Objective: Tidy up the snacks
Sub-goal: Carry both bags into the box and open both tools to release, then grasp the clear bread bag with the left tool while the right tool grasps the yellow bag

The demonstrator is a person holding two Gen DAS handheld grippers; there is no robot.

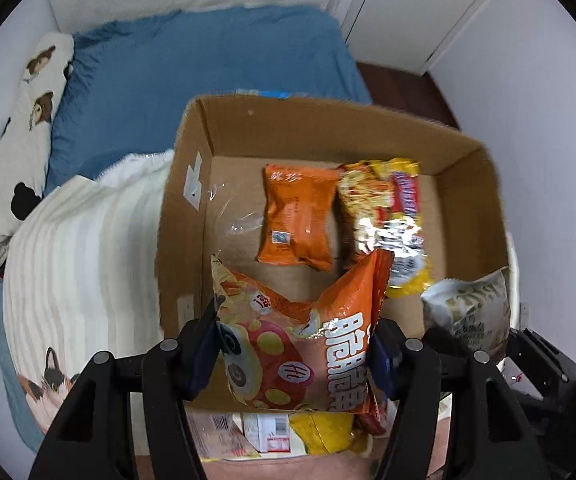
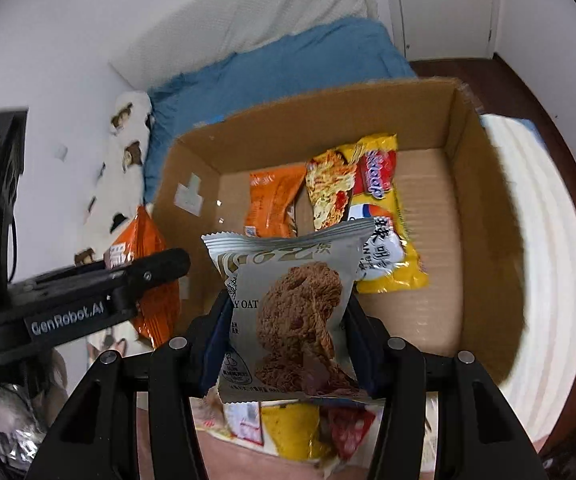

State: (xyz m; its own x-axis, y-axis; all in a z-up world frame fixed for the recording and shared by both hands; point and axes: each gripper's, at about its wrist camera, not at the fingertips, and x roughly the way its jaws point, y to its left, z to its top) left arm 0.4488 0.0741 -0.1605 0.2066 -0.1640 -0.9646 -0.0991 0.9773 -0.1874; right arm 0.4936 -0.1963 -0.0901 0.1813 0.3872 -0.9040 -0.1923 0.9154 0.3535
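Cardboard box (image 1: pixel 468 184) – plain brown. Inside: orange snack pack (image 1: pixel 296 216), yellow noodle pack (image 2: pixel 380 216) w/ red logo. Held bags: orange w/ red-and-yellow spots, white lettering (image 1: pixel 300 344); silver-grey oat cookie pack (image 2: pixel 288 304) w/ brown cookie pic. Blue bedsheet (image 1: pixel 200 64), cream striped blanket (image 1: pixel 80 256) – cat print.

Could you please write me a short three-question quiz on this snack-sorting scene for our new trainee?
1. True or false: both the left gripper and the right gripper hold a packet.
2. Which packet does the right gripper hold? A) grey oat cookie packet B) yellow noodle packet C) small orange packet
3. Fill in: the packets already put away lie on the floor of the ____.

Key:
1. True; the left one holds the large orange snack bag.
2. A.
3. Cardboard box.
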